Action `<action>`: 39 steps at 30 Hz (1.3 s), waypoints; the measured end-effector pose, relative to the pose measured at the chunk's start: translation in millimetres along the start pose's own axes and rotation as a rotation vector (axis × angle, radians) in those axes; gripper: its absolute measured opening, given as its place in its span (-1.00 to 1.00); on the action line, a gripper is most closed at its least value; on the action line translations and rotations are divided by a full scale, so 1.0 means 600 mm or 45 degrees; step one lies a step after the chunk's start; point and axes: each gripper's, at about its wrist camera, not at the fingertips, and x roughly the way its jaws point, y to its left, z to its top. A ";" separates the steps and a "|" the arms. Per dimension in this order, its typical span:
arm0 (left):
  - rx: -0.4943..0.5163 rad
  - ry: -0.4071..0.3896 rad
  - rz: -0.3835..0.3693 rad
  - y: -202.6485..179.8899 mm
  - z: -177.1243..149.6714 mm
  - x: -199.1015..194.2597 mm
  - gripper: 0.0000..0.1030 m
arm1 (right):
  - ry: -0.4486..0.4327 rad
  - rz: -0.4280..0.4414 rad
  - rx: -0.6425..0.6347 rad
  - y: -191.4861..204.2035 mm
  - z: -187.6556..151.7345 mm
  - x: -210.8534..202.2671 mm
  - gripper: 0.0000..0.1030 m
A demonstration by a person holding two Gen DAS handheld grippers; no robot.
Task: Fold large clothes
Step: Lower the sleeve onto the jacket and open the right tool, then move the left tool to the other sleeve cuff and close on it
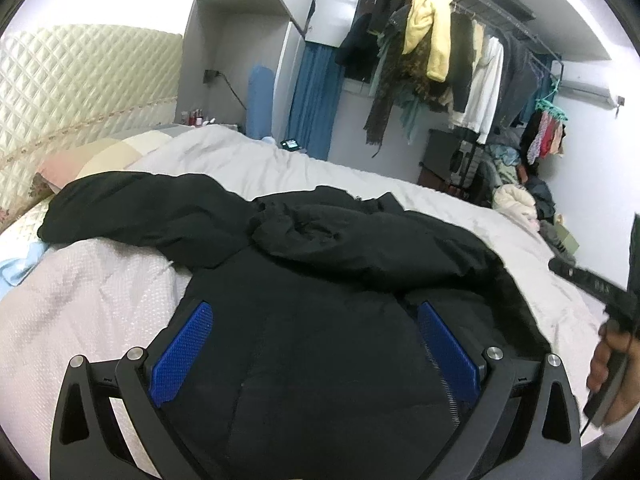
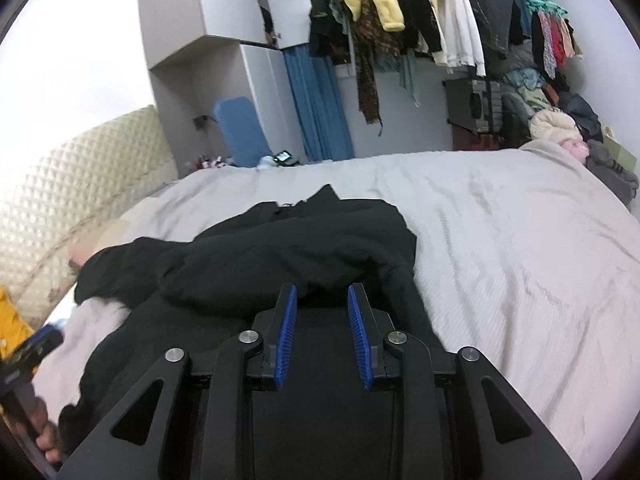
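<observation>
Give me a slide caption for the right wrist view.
Right gripper open above a crumpled black garment on a pale grey bedspread.

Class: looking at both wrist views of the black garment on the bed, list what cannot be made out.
- Black garment, left wrist view: near hem hidden by the left gripper.
- Same garment, right wrist view: near part hidden behind the right gripper.
- Both views: garment's seams lost in dark fabric.
</observation>
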 end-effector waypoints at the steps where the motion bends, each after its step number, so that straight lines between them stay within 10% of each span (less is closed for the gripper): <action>1: 0.002 -0.008 -0.008 -0.003 0.000 -0.004 1.00 | -0.005 0.007 -0.006 0.006 -0.005 -0.011 -0.42; 6: 0.046 -0.023 -0.034 -0.013 -0.004 -0.022 1.00 | -0.061 0.042 -0.060 0.040 -0.031 -0.075 -0.28; 13: -0.005 -0.020 -0.056 0.007 0.005 -0.029 1.00 | -0.158 0.060 -0.023 0.059 -0.065 -0.136 0.51; 23: -0.124 -0.114 -0.106 0.086 0.099 -0.092 1.00 | -0.154 0.079 -0.068 0.081 -0.074 -0.130 0.52; 29: -0.103 -0.060 -0.107 0.201 0.145 -0.063 1.00 | -0.096 0.055 -0.107 0.101 -0.084 -0.108 0.74; 39: -0.558 0.143 -0.181 0.505 0.157 0.118 0.99 | 0.012 0.008 -0.066 0.116 -0.089 -0.068 0.79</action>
